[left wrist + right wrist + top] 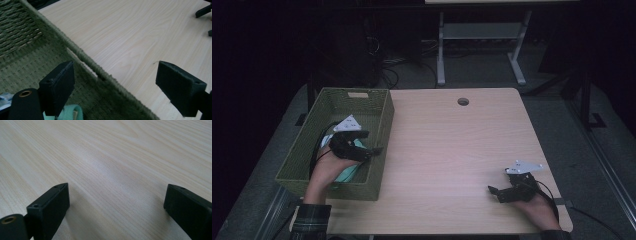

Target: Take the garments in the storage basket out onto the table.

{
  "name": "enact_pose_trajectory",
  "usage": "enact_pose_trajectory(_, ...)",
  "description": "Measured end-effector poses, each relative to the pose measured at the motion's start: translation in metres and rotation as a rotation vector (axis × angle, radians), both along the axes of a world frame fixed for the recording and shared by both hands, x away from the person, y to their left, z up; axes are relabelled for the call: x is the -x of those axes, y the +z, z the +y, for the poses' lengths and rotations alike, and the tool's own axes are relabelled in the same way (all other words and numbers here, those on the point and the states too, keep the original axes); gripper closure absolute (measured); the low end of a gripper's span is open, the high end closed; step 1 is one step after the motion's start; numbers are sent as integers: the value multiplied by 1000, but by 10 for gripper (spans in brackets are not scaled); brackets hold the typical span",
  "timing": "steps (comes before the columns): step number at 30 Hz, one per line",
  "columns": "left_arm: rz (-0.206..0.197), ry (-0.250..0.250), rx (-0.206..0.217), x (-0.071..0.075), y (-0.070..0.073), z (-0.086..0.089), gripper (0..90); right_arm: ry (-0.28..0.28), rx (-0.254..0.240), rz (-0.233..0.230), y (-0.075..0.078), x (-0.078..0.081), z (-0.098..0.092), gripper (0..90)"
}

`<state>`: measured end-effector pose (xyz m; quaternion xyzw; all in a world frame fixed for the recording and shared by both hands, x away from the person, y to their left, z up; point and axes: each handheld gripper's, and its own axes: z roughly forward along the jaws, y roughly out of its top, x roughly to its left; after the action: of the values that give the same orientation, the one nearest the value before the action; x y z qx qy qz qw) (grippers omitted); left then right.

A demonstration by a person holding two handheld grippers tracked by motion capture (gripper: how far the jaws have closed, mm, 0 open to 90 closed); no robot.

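A green woven basket (pixel 332 189) stands on the left part of the light wooden table (pixel 452 145). My left gripper (pixel 371 142) hovers over the basket's right side, open and holding nothing. In the left gripper view its jaws (pixel 117 72) straddle the basket's rim (pixel 82 57), one over the inside, one over the table. A mint-green cloth (pixel 346 174) lies in the basket under the hand, and its edge (pixel 72 112) shows below the left jaw. My right gripper (pixel 498 181) rests low near the table's front right corner, open, with bare wood between its jaws (pixel 116 195).
A round cable hole (pixel 463 101) sits near the table's far edge. Beyond the table stand a white desk frame (pixel 441 55) and cables on a dark floor. The right gripper's black jaws (pixel 203 11) show far off in the left gripper view.
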<state>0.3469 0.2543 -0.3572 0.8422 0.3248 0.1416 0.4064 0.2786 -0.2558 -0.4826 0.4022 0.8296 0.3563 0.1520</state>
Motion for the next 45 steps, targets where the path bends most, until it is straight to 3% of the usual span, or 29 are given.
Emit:
enact_pose_trajectory(21,-5,72,-5,-5,-7,30,150,0,1,-1,0,0,0,61)
enact_pose_trajectory(39,-7,131,-37,-11,-16,51,174,0,0,0,0,0,0,61)
enact_pose_trajectory(45,4,155,-67,-15,-22,56,175,0,0,0,0,0,0,61)
